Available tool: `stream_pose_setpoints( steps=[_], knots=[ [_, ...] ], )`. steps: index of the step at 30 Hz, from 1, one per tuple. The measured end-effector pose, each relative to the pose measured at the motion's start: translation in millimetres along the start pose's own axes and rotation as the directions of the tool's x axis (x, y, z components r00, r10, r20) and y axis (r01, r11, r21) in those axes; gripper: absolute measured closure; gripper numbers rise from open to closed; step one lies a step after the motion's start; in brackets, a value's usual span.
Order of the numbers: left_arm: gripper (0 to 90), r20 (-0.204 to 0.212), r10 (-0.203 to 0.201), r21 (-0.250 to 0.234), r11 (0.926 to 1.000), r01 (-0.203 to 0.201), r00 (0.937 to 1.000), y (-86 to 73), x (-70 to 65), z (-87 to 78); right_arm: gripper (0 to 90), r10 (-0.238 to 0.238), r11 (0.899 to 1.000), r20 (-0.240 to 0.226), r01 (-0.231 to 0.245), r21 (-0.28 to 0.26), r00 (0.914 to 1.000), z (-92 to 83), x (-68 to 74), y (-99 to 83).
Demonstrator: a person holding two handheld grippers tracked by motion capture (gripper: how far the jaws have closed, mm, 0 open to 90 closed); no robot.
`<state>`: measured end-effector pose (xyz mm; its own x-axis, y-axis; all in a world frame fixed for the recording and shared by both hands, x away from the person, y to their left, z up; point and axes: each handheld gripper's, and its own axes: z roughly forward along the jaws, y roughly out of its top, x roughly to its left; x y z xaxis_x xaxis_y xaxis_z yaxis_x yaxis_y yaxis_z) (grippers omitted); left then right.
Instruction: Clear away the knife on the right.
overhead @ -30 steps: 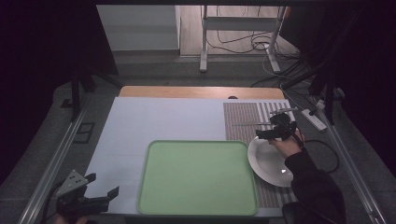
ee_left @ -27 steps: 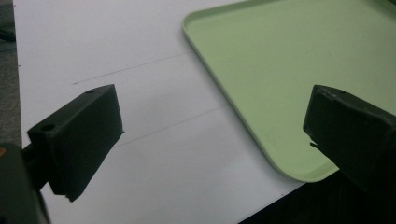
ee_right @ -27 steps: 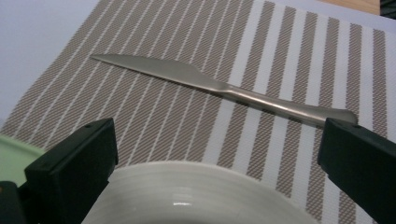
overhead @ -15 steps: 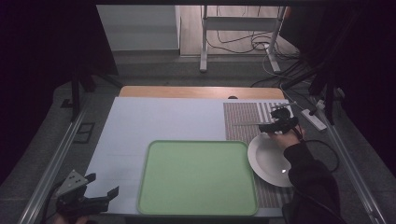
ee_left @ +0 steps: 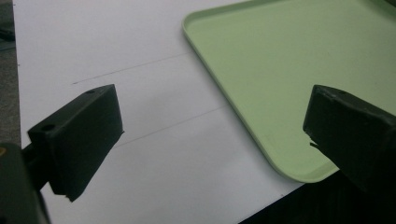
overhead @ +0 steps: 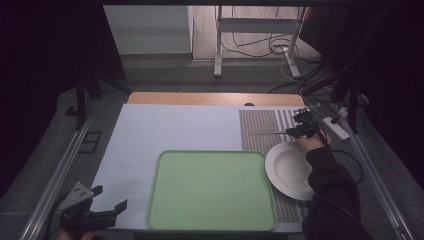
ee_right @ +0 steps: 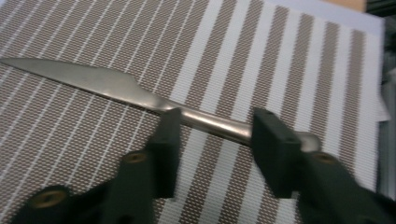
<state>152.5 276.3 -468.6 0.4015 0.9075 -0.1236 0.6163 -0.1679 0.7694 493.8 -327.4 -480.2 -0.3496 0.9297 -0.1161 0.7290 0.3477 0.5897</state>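
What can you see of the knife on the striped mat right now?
The knife is a plain table knife of dull grey metal, in one piece, with a pointed blade that narrows into a rounded handle. It lies flat on the brown-and-white striped placemat, beyond the white plate. The right gripper straddles the handle: its jaws have just been closing, one on each side, but a gap shows, so I cannot tell that the pads press on it yet. Nothing else touches it.
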Motion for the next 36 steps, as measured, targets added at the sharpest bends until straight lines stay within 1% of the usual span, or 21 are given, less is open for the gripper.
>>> stream_pose_setpoints(
  steps=[1,2,3,5,6,8,13,14,15,17,19,21,24,26,27,28,29,32,34,35,36],
  knots=[
    [4.4,0.000,-0.001,0.000,1.0000,0.001,1.0000,0.0,0.1,0.0,63.2,0.003,1.000,-0.018,-0.003,0.005,0.9998,1.1,-2.1,1.2],
    [4.4,0.000,-0.002,0.000,1.0000,0.002,1.0000,0.0,0.1,0.0,76.5,0.005,1.000,-0.038,-0.004,0.014,0.9993,3.0,-5.9,3.4],
    [4.4,0.000,-0.001,0.000,1.0000,0.001,1.0000,0.0,0.1,0.0,76.5,0.005,1.000,-0.038,-0.004,0.014,0.9993,3.0,-5.9,3.4],
    [4.4,0.000,-0.001,0.000,1.0000,0.001,1.0000,0.0,0.0,-0.1,88.6,-0.001,1.000,-0.040,0.001,0.020,0.9992,5.6,-8.8,5.4],
    [4.4,0.000,-0.001,0.000,1.0000,0.001,1.0000,0.0,0.0,0.0,90.0,-0.005,1.000,-0.037,0.005,0.019,0.9993,7.0,-10.1,6.2],
    [4.4,0.001,-0.002,0.000,1.0000,0.002,1.0000,0.0,0.2,0.1,90.0,0.002,0.999,-0.025,-0.001,0.032,0.9997,11.0,-12.9,8.0],
    [4.4,0.001,-0.003,0.000,1.0000,0.003,1.0000,0.0,0.4,0.0,90.0,0.035,0.999,0.002,-0.035,0.028,0.9994,21.2,-18.7,10.4],
    [4.5,0.001,-0.003,0.000,1.0000,0.003,1.0000,0.0,0.3,0.0,90.0,0.038,0.999,-0.003,-0.038,0.029,0.9993,22.9,-19.7,10.5],
    [4.4,0.001,-0.003,0.000,1.0000,0.003,1.0000,0.0,0.3,0.0,90.0,0.035,0.999,-0.002,-0.035,0.035,0.9994,24.6,-20.9,10.4],
    [4.4,0.001,-0.002,0.000,1.0000,0.002,1.0000,0.0,0.3,0.1,90.0,0.028,0.998,0.017,-0.028,0.048,0.9995,27.6,-23.0,9.4],
    [4.4,0.001,-0.002,-0.001,1.0000,0.002,1.0000,-0.1,0.3,-0.1,90.0,0.050,0.998,0.018,-0.051,0.045,0.9986,28.8,-27.5,8.3],
    [4.5,0.000,-0.001,-0.001,1.0000,0.001,1.0000,-0.1,0.2,-0.2,90.0,0.052,0.997,0.018,-0.053,0.048,0.9985,28.6,-28.1,8.2],
    [4.4,-0.001,0.003,0.000,1.0000,-0.003,1.0000,-0.1,-0.1,-0.3,90.0,0.026,0.997,0.024,-0.028,0.072,0.9994,28.1,-27.3,7.3],
    [4.5,-0.002,0.005,0.001,1.0000,-0.005,1.0000,-0.2,-0.5,-0.4,90.0,0.005,0.994,0.044,-0.010,0.113,0.9990,29.5,-26.9,4.8],
    [4.5,-0.002,0.007,0.001,1.0000,-0.007,1.0000,-0.1,-0.5,-0.4,90.0,0.003,0.994,0.036,-0.007,0.106,0.9994,28.5,-27.9,3.2],
    [4.5,-0.003,0.007,0.001,1.0000,-0.007,1.0000,-0.1,-0.5,-0.4,90.0,0.018,0.993,0.025,-0.021,0.112,0.9995,27.1,-28.9,2.3],
    [4.5,-0.003,0.007,0.002,1.0000,-0.007,1.0000,-0.1,-0.7,-0.3,90.0,0.027,0.991,0.015,-0.029,0.127,0.9995,25.1,-29.3,1.7],
    [4.5,-0.003,0.008,0.001,1.0000,-0.008,1.0000,0.0,-0.7,-0.3,90.0,0.019,0.986,-0.002,-0.018,0.164,0.9998,19.1,-28.4,-2.9],
    [4.4,-0.004,0.011,0.002,0.9999,-0.011,0.9999,0.0,-1.0,-0.3,90.0,0.029,0.980,-0.036,-0.021,0.199,0.9989,14.1,-28.2,-6.2],
    [4.5,-0.004,0.012,0.002,0.9999,-0.012,0.9999,0.1,-1.2,-0.3,90.0,0.032,0.973,-0.069,-0.015,0.232,0.9971,9.7,-27.2,-9.3],
    [4.5,-0.005,0.014,0.002,0.9999,-0.013,0.9999,0.1,-1.3,-0.2,90.0,0.032,0.973,-0.069,-0.015,0.232,0.9971,9.7,-27.2,-9.3]
  ],
)
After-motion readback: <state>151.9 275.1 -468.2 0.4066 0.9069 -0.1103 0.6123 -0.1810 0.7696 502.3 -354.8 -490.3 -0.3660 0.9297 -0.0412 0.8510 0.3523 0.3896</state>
